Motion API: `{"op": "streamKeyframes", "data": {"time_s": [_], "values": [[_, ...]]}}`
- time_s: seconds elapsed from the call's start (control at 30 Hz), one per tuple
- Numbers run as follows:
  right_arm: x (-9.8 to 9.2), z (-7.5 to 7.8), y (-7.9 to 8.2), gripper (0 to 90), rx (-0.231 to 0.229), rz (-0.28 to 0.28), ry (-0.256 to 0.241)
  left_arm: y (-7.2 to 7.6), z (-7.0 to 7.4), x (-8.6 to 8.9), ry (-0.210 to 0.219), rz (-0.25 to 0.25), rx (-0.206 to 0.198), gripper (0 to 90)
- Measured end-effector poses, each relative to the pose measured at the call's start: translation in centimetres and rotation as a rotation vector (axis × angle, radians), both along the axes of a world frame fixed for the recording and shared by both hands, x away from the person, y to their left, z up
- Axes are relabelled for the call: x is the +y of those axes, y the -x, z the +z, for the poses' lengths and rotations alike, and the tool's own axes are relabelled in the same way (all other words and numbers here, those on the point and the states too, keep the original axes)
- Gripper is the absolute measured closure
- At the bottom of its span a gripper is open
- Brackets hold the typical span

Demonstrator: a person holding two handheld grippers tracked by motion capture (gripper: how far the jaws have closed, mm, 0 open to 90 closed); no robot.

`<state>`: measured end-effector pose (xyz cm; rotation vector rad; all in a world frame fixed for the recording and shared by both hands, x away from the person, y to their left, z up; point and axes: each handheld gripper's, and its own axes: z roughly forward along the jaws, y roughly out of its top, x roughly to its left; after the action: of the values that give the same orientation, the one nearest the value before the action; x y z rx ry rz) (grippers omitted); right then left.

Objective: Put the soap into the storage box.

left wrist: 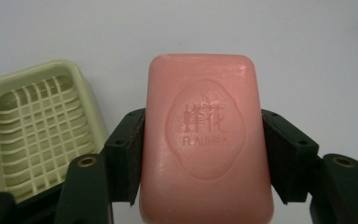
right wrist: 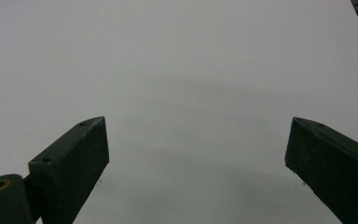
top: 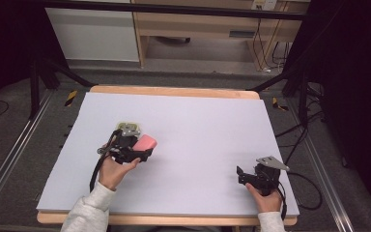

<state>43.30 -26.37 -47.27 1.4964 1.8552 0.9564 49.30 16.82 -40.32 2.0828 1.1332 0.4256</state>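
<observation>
There is one pink soap bar, one pale green soap dish and two grippers on the white table. The left gripper has its two black jaws pressed against the long sides of the soap bar, one on each side, so the bar is clamped between them; in the high view the bar sits left of the table's middle, its pink end sticking out past the gripper. The bar's top face carries an oval stamp with two raised Chinese characters that are too soft to read surely, and below them Latin letters that look like "FLAUHRA". The soap dish is a single rounded tray with a slotted grid floor, lying just beside the bar on the left in the left gripper view and partly under the gripper in the high view; whether bar and dish touch cannot be told. The right gripper rests near the table's near right edge, well apart from the soap, its jaws spread wide with only bare table between them
</observation>
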Motion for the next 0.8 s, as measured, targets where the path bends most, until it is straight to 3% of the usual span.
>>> {"op": "streamKeyframes", "data": {"time_s": [0.47,0.8], "values": [[0.1,0.0,0.0,6.4,-0.001,0.007,0.000,-1.1,0.7,2.3,0.031,0.067,-0.014,37.5],[0.2,0.0,-0.1,6.4,-0.001,0.006,-0.003,-2.1,0.8,3.5,0.028,0.109,-0.017,37.5]]}}
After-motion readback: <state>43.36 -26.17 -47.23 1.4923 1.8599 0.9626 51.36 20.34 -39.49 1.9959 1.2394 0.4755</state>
